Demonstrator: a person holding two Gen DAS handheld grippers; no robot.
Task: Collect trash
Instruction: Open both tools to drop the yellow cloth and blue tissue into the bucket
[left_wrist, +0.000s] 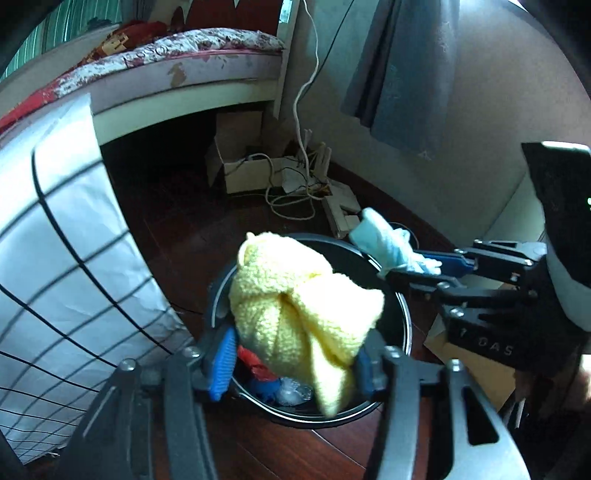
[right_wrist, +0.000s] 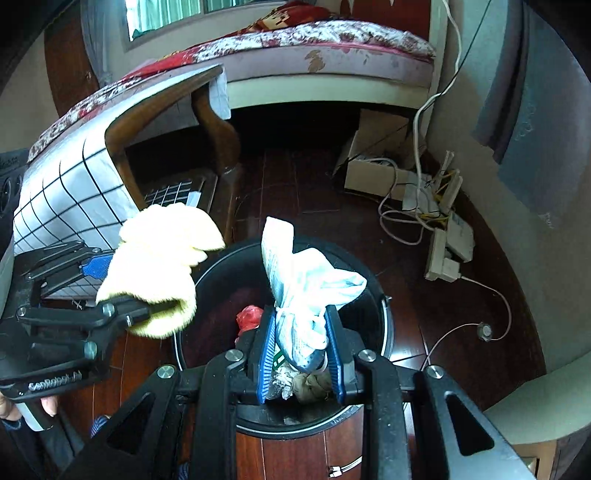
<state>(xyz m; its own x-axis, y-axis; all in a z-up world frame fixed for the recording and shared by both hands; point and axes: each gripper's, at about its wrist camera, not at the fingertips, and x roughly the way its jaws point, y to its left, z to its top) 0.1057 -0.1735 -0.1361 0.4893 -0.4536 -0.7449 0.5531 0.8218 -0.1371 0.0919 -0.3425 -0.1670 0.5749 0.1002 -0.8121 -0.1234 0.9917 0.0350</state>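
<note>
A black round bin (left_wrist: 404, 306) (right_wrist: 384, 306) stands on the dark wood floor under both grippers. My left gripper (left_wrist: 295, 369) (right_wrist: 127, 290) is over its near rim with a fluffy yellow cloth (left_wrist: 306, 314) (right_wrist: 162, 258) between its blue pads. A gap shows at the left pad, so the jaws stand open around the cloth. My right gripper (right_wrist: 301, 354) (left_wrist: 391, 264) is above the bin mouth with a crumpled pale blue face mask (right_wrist: 306, 280) (left_wrist: 384, 240) loose between its open pads. A red wrapper (right_wrist: 249, 315) and other scraps lie inside the bin.
A table draped in a white gridded cloth (left_wrist: 74, 240) (right_wrist: 66, 195) stands left of the bin. A bed runs along the back. A cardboard box (left_wrist: 243, 170), white cables and a power strip (right_wrist: 443, 251) lie on the floor by the wall. A hand (right_wrist: 48, 406) holds the left gripper.
</note>
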